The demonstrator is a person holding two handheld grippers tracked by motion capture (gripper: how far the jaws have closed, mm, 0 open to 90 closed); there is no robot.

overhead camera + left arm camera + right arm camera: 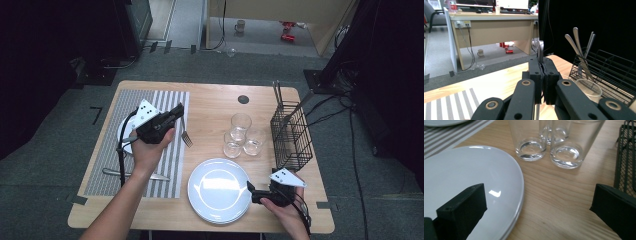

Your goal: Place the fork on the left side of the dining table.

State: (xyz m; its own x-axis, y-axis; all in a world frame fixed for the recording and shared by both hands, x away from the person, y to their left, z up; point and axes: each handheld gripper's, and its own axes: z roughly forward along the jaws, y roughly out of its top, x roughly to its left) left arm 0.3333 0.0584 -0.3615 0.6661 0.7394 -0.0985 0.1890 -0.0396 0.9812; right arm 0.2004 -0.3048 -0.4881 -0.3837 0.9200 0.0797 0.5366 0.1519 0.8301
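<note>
Wooden table, left hand-held gripper raised, clamped on fork, right hand-held gripper low, jaws wide beside plate

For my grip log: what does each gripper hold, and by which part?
The left gripper clamps a silver metal fork by its handle, tines hanging down. The right gripper, jaws open beside the white plates, holds nothing.

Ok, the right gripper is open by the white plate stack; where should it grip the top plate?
Probably the rim of the top plate nearest the right gripper, coming in level from the right. The plate lies flat on the table, so only its thin raised edge offers the open jaws a bite.
</note>
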